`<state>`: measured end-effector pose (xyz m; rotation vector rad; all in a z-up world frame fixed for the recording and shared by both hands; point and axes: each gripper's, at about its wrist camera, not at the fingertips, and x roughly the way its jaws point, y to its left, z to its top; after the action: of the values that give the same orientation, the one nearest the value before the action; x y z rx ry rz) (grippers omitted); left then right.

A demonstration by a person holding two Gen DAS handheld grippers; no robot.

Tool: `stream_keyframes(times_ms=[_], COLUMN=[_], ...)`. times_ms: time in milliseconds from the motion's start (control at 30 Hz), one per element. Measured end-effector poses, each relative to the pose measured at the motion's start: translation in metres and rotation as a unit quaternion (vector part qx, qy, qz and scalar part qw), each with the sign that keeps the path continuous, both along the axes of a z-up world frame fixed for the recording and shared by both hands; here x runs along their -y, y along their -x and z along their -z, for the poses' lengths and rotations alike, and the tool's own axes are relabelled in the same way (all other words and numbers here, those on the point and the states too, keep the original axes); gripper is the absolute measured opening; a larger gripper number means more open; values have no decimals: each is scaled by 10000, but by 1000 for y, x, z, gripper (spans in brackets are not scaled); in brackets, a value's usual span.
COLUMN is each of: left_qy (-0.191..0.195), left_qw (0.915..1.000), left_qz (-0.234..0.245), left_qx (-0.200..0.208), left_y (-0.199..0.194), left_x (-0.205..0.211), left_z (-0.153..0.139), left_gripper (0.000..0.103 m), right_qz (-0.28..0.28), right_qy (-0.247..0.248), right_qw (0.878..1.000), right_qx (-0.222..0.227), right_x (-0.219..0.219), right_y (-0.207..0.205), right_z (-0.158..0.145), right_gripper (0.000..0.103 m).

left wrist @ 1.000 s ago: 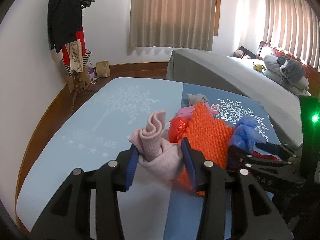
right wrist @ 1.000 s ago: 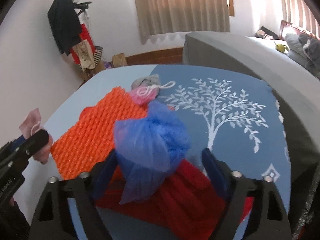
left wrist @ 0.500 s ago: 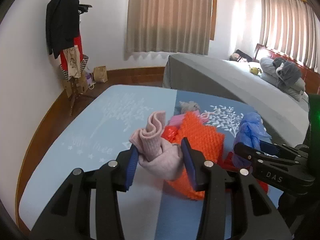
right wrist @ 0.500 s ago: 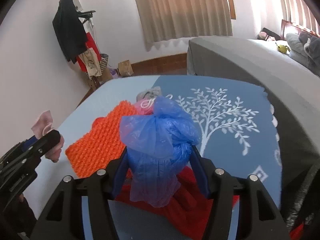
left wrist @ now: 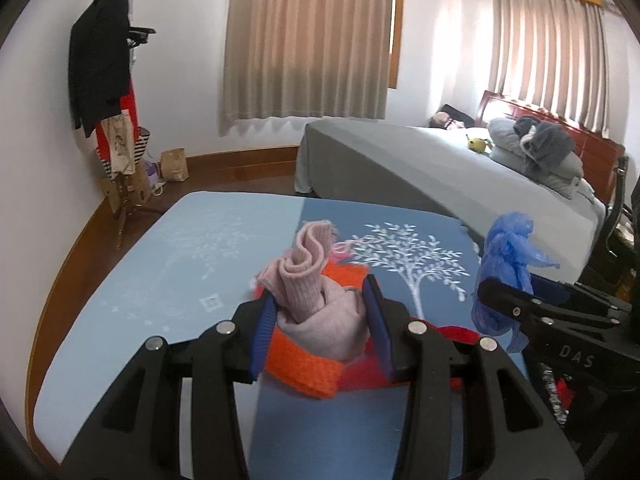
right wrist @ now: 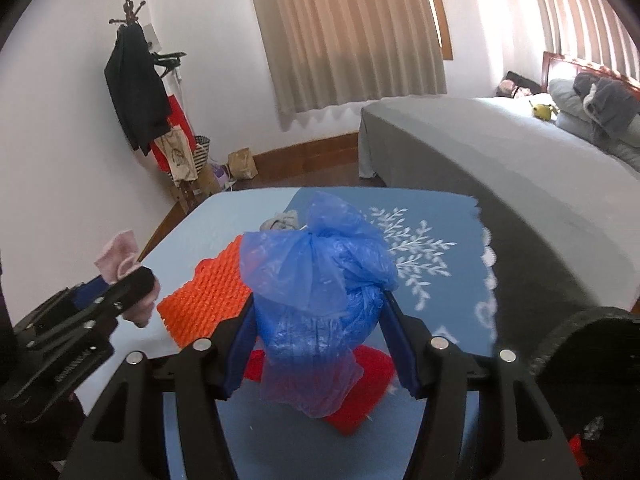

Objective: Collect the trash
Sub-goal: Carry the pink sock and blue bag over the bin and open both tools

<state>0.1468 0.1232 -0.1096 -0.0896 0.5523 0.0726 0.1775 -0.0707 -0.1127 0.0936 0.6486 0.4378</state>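
My left gripper [left wrist: 320, 320] is shut on a pink knitted sock [left wrist: 316, 300] and holds it above the blue table mat [left wrist: 180, 280]. My right gripper [right wrist: 320, 332] is shut on a knotted blue plastic bag [right wrist: 316, 300], lifted off the mat [right wrist: 440, 280]. The bag also shows at the right of the left wrist view [left wrist: 504, 264], and the sock at the left of the right wrist view [right wrist: 124, 264]. An orange foam net [right wrist: 208, 296] and a red cloth [right wrist: 368, 380] lie on the mat below. A small grey and pink bundle [right wrist: 284, 220] lies further back.
A grey bed [left wrist: 420, 168] with pillows stands to the right beyond the table. A coat rack with clothes [left wrist: 108, 100] and a paper bag [left wrist: 174, 164] stand by the left wall. The table's far edge drops to a wooden floor.
My right gripper closed on the blue bag and lifted it. Both grippers rose and pulled back from the table with their loads; the orange net stayed on the mat.
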Motion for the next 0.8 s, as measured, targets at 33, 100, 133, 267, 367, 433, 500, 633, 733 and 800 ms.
stream_keyframes(times_ms=[33, 100, 133, 267, 367, 433, 500, 633, 733, 800], left_qy=[11, 11, 10, 21, 17, 15, 46, 98, 92, 79], left_qw=[10000, 9999, 9998, 9993, 9986, 9981, 9975, 9958, 9934, 9914], left_qz=[52, 138, 192, 375, 518, 604, 690, 900, 1126, 1293], left_qx=[10, 32, 47, 90, 121, 138, 144, 167, 187, 200], left_y=[1, 3, 4, 8, 12, 15, 17, 21, 24, 25], left_x=[5, 14, 18, 35, 48, 57, 66, 88, 108, 122], left_z=[-1, -2, -4, -8, -10, -11, -12, -14, -15, -16], left_gripper=[41, 41, 41, 41, 41, 41, 41, 41, 41, 41], right_qz=[14, 64, 89, 216, 328, 427, 520, 739, 926, 1041], right_qy=[-2, -3, -13, -44, -64, -64, -50, -41, -17, -15], right_qw=[10000, 10000, 9999, 9996, 9991, 9987, 9981, 9967, 9951, 9940], right_qx=[22, 76, 95, 198, 243, 286, 322, 343, 348, 342], right_x=[5, 16, 22, 41, 57, 69, 79, 102, 119, 129], right_y=[3, 11, 14, 28, 38, 45, 50, 61, 70, 74], right_z=[-2, -7, -10, -21, -27, -31, -34, -37, -38, -38], right_gripper=[59, 59, 59, 59, 59, 59, 59, 59, 59, 59])
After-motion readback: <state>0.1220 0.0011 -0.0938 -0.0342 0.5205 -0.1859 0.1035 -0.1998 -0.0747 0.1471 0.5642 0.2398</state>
